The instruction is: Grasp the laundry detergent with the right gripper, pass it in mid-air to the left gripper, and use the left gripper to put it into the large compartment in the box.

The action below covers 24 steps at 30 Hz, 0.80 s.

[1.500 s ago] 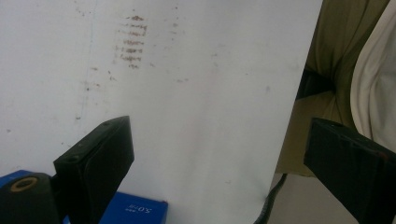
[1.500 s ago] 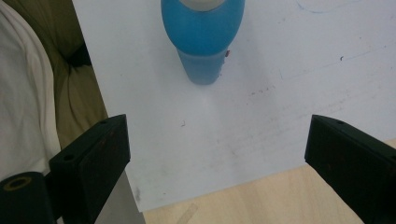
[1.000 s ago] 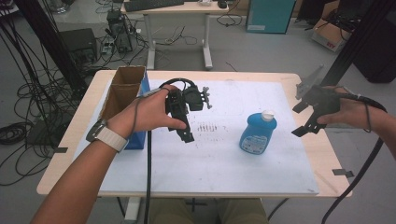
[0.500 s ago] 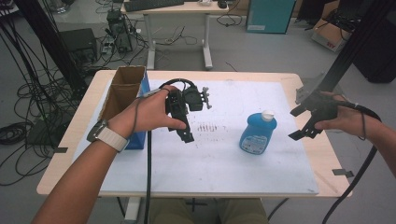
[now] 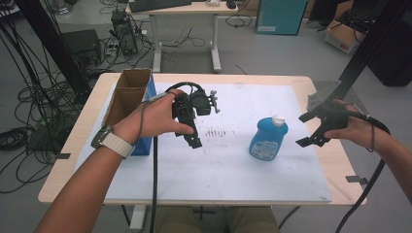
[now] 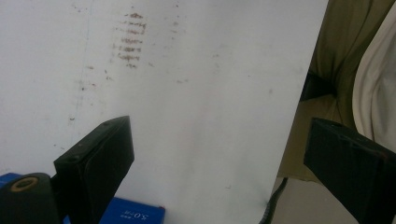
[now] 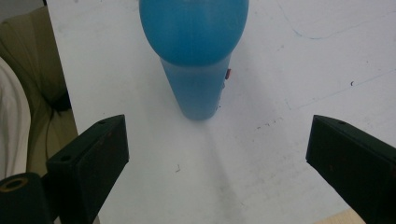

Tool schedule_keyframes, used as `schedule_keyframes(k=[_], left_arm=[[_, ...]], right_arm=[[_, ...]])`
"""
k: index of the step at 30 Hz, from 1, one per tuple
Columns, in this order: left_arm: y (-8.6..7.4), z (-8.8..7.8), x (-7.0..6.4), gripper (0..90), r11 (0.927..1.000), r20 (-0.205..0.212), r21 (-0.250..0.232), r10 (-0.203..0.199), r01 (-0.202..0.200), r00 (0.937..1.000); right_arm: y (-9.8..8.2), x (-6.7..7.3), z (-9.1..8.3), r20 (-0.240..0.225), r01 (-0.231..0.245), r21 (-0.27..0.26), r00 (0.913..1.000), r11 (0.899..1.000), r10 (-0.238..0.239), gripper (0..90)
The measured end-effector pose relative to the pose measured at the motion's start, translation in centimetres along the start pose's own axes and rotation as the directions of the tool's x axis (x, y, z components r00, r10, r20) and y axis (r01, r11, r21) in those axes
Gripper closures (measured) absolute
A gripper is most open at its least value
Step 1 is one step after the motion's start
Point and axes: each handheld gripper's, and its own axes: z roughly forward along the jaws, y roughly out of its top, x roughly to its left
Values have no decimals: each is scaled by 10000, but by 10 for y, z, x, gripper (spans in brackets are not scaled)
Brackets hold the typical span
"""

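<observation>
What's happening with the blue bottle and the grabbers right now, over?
Right gripper open, aimed at the blue soap bottle, not touching. Left gripper open, empty. Bottle upright on the white mat. Path clear.

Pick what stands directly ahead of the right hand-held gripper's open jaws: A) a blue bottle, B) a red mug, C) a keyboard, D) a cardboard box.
A: the right gripper view shows the blue bottle upright on the white table sheet ahead of the right hand-held gripper, jaws wide apart and not touching it.

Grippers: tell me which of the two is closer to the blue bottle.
The right gripper. It hangs open just right of the blue bottle, jaws aimed at it. The left gripper is also open but sits farther off, left of the smudged patch on the white mat.
</observation>
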Motion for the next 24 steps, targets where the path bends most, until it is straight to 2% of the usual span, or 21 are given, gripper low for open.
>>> schedule_keyframes(k=[4,6,7,8,10,12,13,14,15,16,17,18,19,22,23,24], left_arm=[[-1,0,0,89,10000,22,-1,-36,36,10000],[-1,1,0,89,10000,72,15,-86,86,9999],[-1,1,0,89,10000,58,7,-88,88,9999],[-2,3,-1,89,9994,99,-164,-316,318,9995],[-2,2,1,89,10000,64,30,-67,67,10000],[-2,2,1,89,10000,77,51,-42,41,10000],[-3,5,-2,89,9981,111,-338,-513,516,9986],[-2,3,0,89,9997,72,-102,-199,199,9998],[-3,6,-5,89,9946,74,-623,-831,834,9965],[-3,6,-4,89,9948,76,-603,-813,816,9967],[-3,3,0,89,9995,-6,-179,-264,264,9997],[-3,3,0,89,9995,-6,-179,-265,265,9996],[-3,2,1,89,10000,24,44,-35,35,10000],[-4,3,1,89,10000,2,-15,-95,95,10000],[-4,5,0,89,9993,44,-199,-303,304,9995],[-4,5,0,89,9993,77,-187,-307,309,9995]], right_arm=[[-3,1,4,7,-36,-139,10000,9999,37,55],[-6,2,7,102,-250,-337,9996,9991,253,44],[-7,1,8,81,-36,-436,10000,9990,39,44],[-7,1,8,81,-36,-436,10000,9990,39,44],[-8,2,10,45,-71,-502,10000,9987,74,44],[-10,3,15,-16,-77,-503,10000,9987,76,44],[-10,3,15,-16,-77,-503,10000,9987,76,44],[-11,3,17,-22,-77,-571,10000,9983,76,44],[-11,3,18,-24,-69,-583,10000,9983,68,44],[-11,4,20,1,-148,-695,9999,9975,148,44],[-11,4,20,1,-148,-695,9999,9975,148,44],[-11,4,21,24,-137,-752,9999,9971,139,44],[-12,4,22,22,-119,-800,9999,9967,121,45],[-12,4,23,110,-61,-955,9999,9954,72,46],[-12,5,23,155,-65,-1013,9998,9948,81,46],[-13,5,24,156,-60,-1057,9998,9944,77,46]])
